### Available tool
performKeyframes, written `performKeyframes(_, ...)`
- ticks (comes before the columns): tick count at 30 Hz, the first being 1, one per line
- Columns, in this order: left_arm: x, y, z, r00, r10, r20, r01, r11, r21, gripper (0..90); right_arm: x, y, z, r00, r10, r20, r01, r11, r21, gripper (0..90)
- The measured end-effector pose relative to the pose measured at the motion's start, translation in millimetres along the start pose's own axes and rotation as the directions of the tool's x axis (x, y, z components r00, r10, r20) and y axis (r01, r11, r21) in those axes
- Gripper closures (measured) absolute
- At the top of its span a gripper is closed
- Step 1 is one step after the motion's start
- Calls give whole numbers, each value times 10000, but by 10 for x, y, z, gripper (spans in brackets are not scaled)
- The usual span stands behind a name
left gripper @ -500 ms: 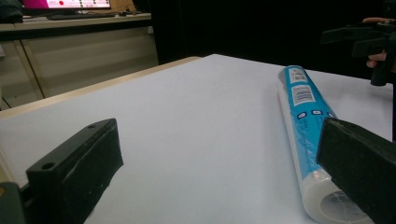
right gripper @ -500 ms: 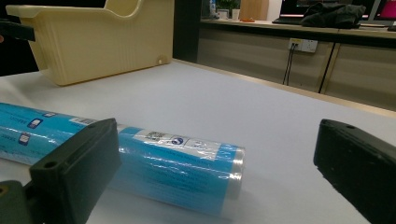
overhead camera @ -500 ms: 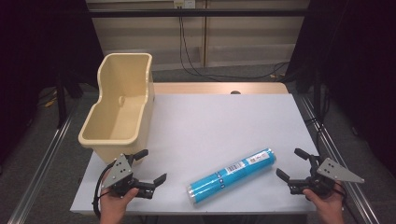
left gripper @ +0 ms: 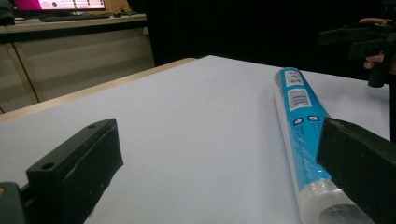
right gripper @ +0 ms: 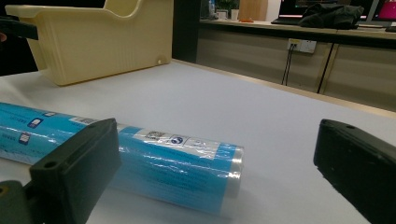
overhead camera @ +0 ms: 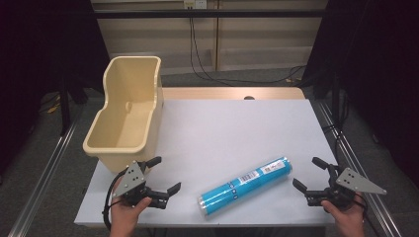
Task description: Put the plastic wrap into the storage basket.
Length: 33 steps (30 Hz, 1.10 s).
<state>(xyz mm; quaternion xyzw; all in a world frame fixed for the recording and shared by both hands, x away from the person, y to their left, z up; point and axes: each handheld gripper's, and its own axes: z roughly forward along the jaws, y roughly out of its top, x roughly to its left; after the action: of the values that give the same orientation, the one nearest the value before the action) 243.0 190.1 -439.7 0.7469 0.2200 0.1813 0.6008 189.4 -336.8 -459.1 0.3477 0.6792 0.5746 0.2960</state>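
The blue plastic-wrapped roll [overhead camera: 244,186] lies on its side on the white table [overhead camera: 237,128], near the front edge and between the two grippers, slanting from lower left to upper right in the high view. Its wrapper is bright turquoise with a white label strip carrying a barcode and small square icons; clear film gathers at both ends, and the near end in the left gripper view [left gripper: 303,135] shows a pale rounded cap of film over the core. In the right gripper view [right gripper: 154,158] the film shines and wrinkles along the roll's length.

The left gripper [overhead camera: 159,177], held in the person's left hand [overhead camera: 126,210], sits at the table's front left with its jaws spread wide, holding nothing; the roll's lower end lies just beside its right-side jaw without touching. The right gripper [overhead camera: 307,174], held in the right hand [overhead camera: 346,212] at the front right, also has its jaws wide apart and empty, near the roll's upper end but apart from it.

A cream plastic tub [overhead camera: 129,111] stands upright at the table's left edge, well apart from the roll.
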Motion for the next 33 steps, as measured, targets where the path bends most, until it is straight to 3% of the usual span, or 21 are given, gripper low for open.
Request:
performKeyframes(13,-136,162,362,9977,11,680,-8,10000,-47,0,9,0,-2,10000,64,-23,-64,10000,-49,0)
performKeyframes(33,-342,389,961,9848,-68,1738,-32,9984,569,0,13,1,-4,9999,108,-36,-108,9999,-67,0)
